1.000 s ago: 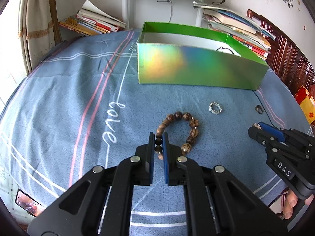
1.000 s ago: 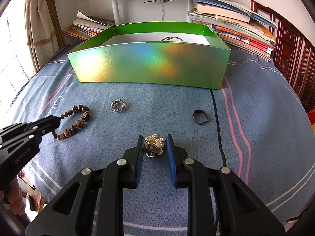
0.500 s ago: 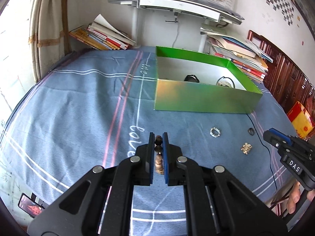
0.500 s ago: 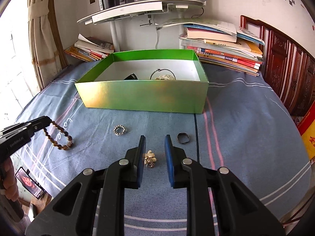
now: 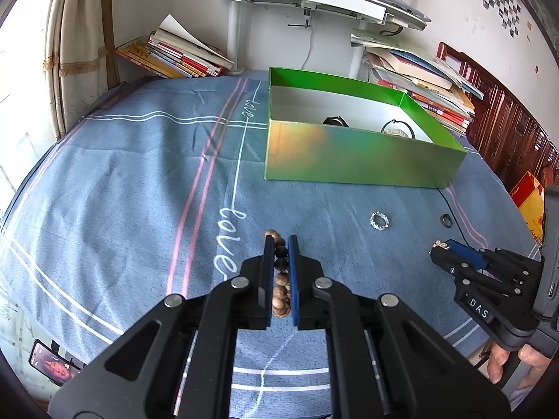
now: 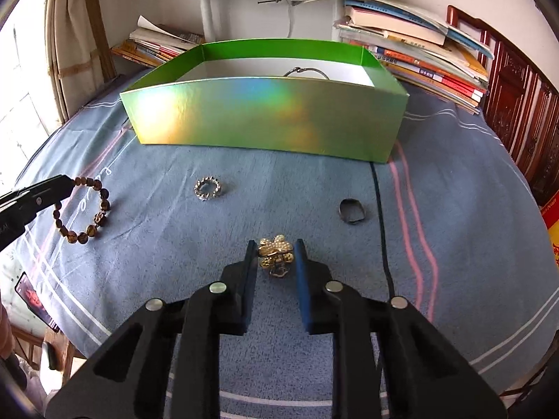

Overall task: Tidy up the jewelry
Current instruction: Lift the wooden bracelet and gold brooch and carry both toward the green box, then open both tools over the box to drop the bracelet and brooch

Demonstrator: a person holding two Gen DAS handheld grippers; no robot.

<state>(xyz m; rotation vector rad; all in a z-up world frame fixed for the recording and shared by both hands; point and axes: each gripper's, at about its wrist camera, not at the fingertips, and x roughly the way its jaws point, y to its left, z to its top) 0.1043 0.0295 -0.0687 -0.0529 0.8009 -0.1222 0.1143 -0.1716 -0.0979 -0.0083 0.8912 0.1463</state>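
Observation:
My left gripper [image 5: 279, 241] is shut on a brown bead bracelet [image 5: 280, 279], which hangs from its tip above the blue cloth in the right wrist view [image 6: 84, 209]. My right gripper [image 6: 274, 246] is open, its fingers either side of a gold pearl brooch [image 6: 276, 251] low at the cloth. The right gripper [image 5: 441, 249] also shows in the left wrist view. A green holographic box [image 5: 356, 157] stands beyond, holding a dark ring [image 5: 335, 121] and a wire bangle [image 5: 398, 127]. A silver ring [image 6: 208, 188] and a dark ring [image 6: 352, 210] lie on the cloth.
Stacks of books [image 6: 419, 45] lie behind the box at right and left [image 5: 174, 56]. A white desk pedestal [image 5: 237, 35] stands at the back. A black cable [image 6: 380, 216] runs across the cloth. A phone [image 5: 52, 366] lies at the near left edge.
My left gripper has lifted the bead bracelet off the cloth and holds it up. My right gripper rose, then came down again around the brooch, closer to the box.

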